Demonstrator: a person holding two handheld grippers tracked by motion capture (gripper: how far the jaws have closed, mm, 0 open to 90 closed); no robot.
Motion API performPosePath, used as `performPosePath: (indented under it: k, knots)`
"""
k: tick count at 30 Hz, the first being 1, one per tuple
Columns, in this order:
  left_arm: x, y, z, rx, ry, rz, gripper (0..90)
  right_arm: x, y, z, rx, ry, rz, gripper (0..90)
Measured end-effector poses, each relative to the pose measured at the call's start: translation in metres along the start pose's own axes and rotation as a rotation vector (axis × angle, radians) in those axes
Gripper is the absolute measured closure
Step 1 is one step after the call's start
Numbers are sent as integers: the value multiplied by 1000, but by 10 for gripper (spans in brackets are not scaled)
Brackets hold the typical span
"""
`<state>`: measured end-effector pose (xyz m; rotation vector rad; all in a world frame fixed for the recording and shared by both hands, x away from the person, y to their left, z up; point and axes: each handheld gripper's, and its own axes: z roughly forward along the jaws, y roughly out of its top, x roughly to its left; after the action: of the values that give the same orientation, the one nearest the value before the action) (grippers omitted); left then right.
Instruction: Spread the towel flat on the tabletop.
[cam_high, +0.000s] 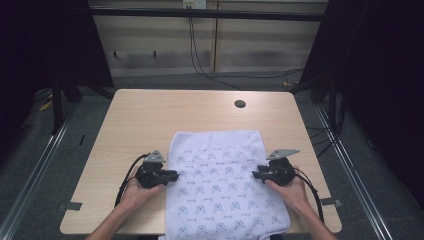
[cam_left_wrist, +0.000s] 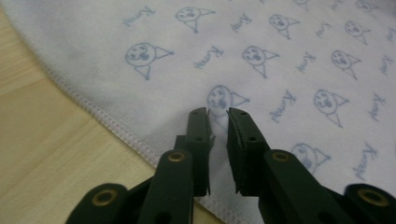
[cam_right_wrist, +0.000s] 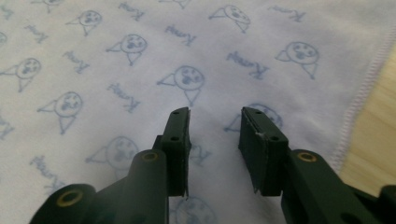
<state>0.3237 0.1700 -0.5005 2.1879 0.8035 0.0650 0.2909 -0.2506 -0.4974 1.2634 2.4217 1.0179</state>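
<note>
A white cloth (cam_high: 220, 185) printed with small blue faces and words lies flat on the near half of the wooden table (cam_high: 150, 115), its front edge hanging over the table's front. My left gripper (cam_high: 175, 175) sits at the cloth's left hem and points inward over it. In the left gripper view the cloth (cam_left_wrist: 280, 60) lies under that gripper (cam_left_wrist: 218, 112); its jaws stand a narrow gap apart with nothing between them. My right gripper (cam_high: 255, 174) reaches in from the cloth's right side. Its jaws (cam_right_wrist: 215, 112) stand well apart above the cloth (cam_right_wrist: 116, 70), holding nothing.
A round cable hole (cam_high: 240, 104) sits in the table top beyond the cloth. Bare wood shows left of the stitched hem (cam_left_wrist: 46, 140) and at the right edge (cam_right_wrist: 373, 140). Dark curtains flank the table, and cables run along the floor behind it.
</note>
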Motion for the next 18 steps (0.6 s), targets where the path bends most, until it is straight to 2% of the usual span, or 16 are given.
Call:
performPosePath:
  k: [3,5,6,8,9,10,12,14,15,16,18]
  knots:
    - [4,-1,-1,-2,17,-10,826,7,3,4,2,27,-16,632]
    - [7,-2,-3,-7,18,-21,842,13,3,4,7,58,-26,684]
    - [9,-2,-4,-6,21,-20,852,17,2,4,14,51,-47,704]
    - [12,-3,-4,-15,5,-28,867,21,1,3,13,31,-64,822]
    - [12,-4,-4,-15,2,-31,868,20,-1,2,4,17,-69,852]
    - [12,-4,-4,-17,-1,-30,867,18,-2,2,-3,26,-66,870]
    - [12,-5,-5,-16,-2,-21,864,15,-1,1,3,-3,-65,873]
    - [12,-4,-2,-28,3,-20,864,5,-1,3,-17,10,-37,872]
    - [12,-3,-1,-32,11,-15,865,-3,0,5,-32,13,-7,871]
    - [13,-1,0,-32,16,-24,868,-6,2,6,-30,16,8,870]
    - [17,4,2,-18,49,-15,876,-12,7,12,-34,35,27,858]
